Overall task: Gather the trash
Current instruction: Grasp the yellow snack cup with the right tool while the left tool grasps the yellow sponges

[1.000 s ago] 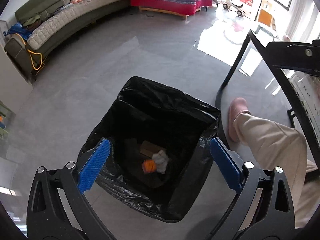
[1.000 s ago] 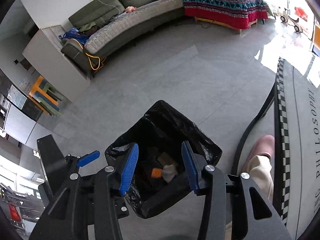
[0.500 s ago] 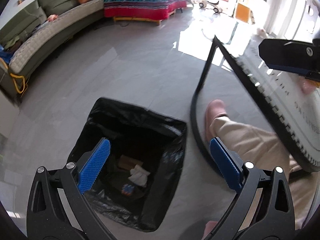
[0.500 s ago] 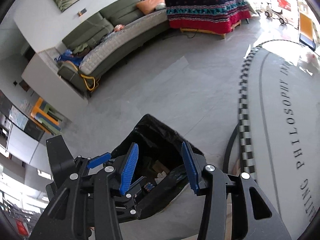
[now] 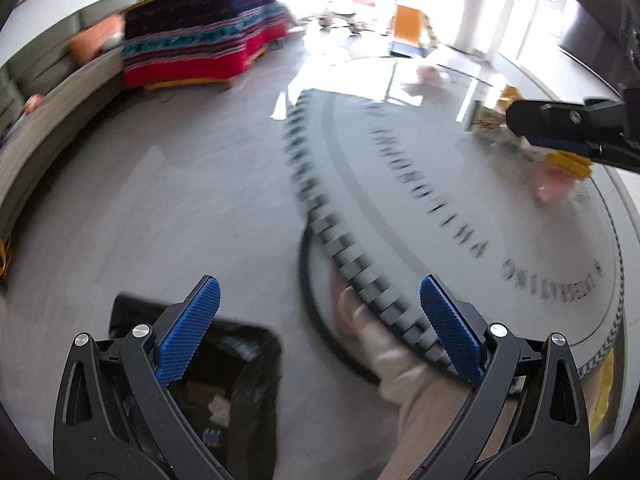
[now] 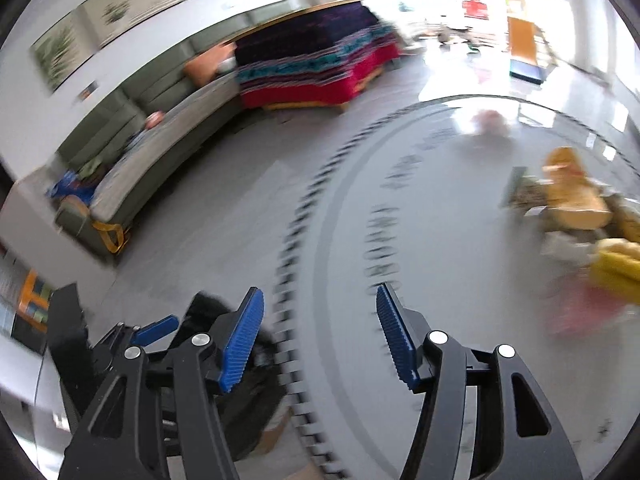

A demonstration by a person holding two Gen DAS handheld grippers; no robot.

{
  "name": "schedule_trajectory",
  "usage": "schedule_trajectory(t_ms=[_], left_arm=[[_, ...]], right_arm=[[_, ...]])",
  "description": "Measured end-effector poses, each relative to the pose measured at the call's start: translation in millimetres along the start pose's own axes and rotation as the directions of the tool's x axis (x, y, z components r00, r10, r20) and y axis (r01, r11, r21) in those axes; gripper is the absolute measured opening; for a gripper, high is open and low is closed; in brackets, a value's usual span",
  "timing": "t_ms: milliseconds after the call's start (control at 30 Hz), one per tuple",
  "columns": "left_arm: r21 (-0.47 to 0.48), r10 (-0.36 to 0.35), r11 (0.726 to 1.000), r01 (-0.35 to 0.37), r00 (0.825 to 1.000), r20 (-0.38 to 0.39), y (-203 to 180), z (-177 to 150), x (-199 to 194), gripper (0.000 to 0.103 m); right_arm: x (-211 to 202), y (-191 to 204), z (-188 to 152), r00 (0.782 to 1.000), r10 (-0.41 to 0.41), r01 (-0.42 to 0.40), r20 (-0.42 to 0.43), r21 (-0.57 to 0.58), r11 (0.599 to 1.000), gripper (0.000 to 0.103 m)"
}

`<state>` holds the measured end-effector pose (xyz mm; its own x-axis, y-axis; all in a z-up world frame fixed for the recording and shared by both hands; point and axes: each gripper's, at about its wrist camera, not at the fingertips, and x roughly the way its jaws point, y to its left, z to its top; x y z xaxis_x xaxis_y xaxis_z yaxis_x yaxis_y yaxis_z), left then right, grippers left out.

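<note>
A round grey table (image 6: 460, 280) with a checkered black-and-white rim and a ring of dark lettering fills the right half of both wrist views, blurred. Toward its far right edge lies a loose cluster of trash: yellow and orange wrappers (image 6: 576, 196), a pale pink crumpled piece (image 5: 552, 184) and a small pink blur (image 6: 490, 122) nearer the far edge. What each piece is cannot be told through the blur.

The black plastic-lined trash bin (image 5: 236, 392) stands on the glossy grey tiled floor (image 5: 160, 200) just off the table's near left edge; inside it a white crumpled scrap and some small coloured bits show. A person's beige trouser leg (image 5: 404, 384) and pink slipper stand between bin and table.

The left gripper (image 5: 316, 328) is spread wide with nothing between its blue ribbed pads, hanging over the table's near edge and the bin. The right gripper (image 6: 320, 336) is empty too, its jaws opening, and it sits over the table's near left rim; in the left view its dark finger juts in above the trash cluster.

Behind, a curved grey-green sofa (image 6: 160, 148) runs along the white wall, with a low platform under a dark blue, teal and red patterned cloth (image 5: 200, 44) beside it and bright windows beyond.
</note>
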<state>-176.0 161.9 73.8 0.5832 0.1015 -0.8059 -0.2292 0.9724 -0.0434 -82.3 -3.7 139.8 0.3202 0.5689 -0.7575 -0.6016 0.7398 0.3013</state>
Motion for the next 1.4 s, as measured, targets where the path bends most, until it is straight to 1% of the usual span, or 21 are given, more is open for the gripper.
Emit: schedule_trajectory(t_ms=[100,200,267,333,433,533,600,733,933,1000,1133,1167,1200,1267,1300,1333,1400], left_arm=[[0.06,-0.038,0.997,0.038,0.999,0.002,-31,25,13,0.097],[0.105,-0.076,0.992,0.076,0.997,-0.003,-59,44,26,0.097],[0.132,-0.101,0.986,0.101,0.995,-0.008,-76,55,33,0.097],[0.158,-0.125,0.979,0.126,0.992,-0.015,-93,64,40,0.097],[0.191,-0.157,0.969,0.157,0.987,-0.017,-118,77,47,0.097],[0.229,-0.166,0.959,0.168,0.986,-0.027,-137,85,56,0.097],[0.249,-0.165,0.954,0.168,0.986,-0.033,-147,91,64,0.097],[0.258,-0.185,0.947,0.19,0.982,-0.044,-163,101,80,0.097],[0.265,-0.209,0.938,0.222,0.975,-0.077,-177,106,99,0.097],[0.266,-0.215,0.936,0.23,0.973,-0.086,-182,109,105,0.097],[0.273,-0.239,0.927,0.258,0.966,-0.102,-197,116,116,0.097],[0.277,-0.239,0.925,0.259,0.965,-0.105,-200,118,119,0.097],[0.278,-0.239,0.924,0.26,0.965,-0.107,-203,119,121,0.097],[0.275,-0.241,0.925,0.263,0.964,-0.111,-205,120,123,0.097],[0.269,-0.247,0.925,0.268,0.963,-0.113,-206,121,124,0.097],[0.266,-0.253,0.924,0.274,0.961,-0.113,-206,122,124,0.097],[0.265,-0.258,0.923,0.28,0.959,-0.116,-208,124,125,0.097]], right_arm=[[-13,-42,12,0.999,-0.041,0.04,0.016,0.084,0.996,0.06],[-21,-90,21,0.997,-0.079,0.073,0.022,0.196,0.978,0.06],[-23,-117,24,0.995,-0.098,0.087,0.028,0.266,0.96,0.06],[-22,-146,27,0.994,-0.105,0.087,0.034,0.353,0.932,0.06],[-16,-175,30,0.992,-0.123,0.096,0.034,0.438,0.894,0.058],[-4,-194,32,0.993,-0.119,0.095,0.016,0.504,0.859,0.058],[2,-206,31,0.991,-0.131,0.105,0.008,0.547,0.83,0.058],[7,-223,35,0.99,-0.141,0.105,0.013,0.595,0.796,0.058],[13,-234,47,0.987,-0.155,0.101,0.035,0.615,0.782,0.058],[16,-237,53,0.986,-0.162,0.103,0.041,0.615,0.782,0.052],[23,-253,62,0.987,-0.16,0.107,0.028,0.63,0.769,0.047],[25,-257,65,0.986,-0.167,0.118,0.018,0.633,0.765,0.038],[29,-259,70,0.987,-0.161,0.117,0.012,0.629,0.768,0.008],[36,-262,75,0.994,-0.11,0.08,0.014,0.602,0.794,0.004],[34,-261,76,0.993,-0.117,0.086,0.016,0.59,0.803,0.004],[29,-257,77,0.989,-0.144,0.104,0.026,0.56,0.822,0.004],[19,-254,78,0.987,-0.156,0.109,0.044,0.533,0.839,0.004]])
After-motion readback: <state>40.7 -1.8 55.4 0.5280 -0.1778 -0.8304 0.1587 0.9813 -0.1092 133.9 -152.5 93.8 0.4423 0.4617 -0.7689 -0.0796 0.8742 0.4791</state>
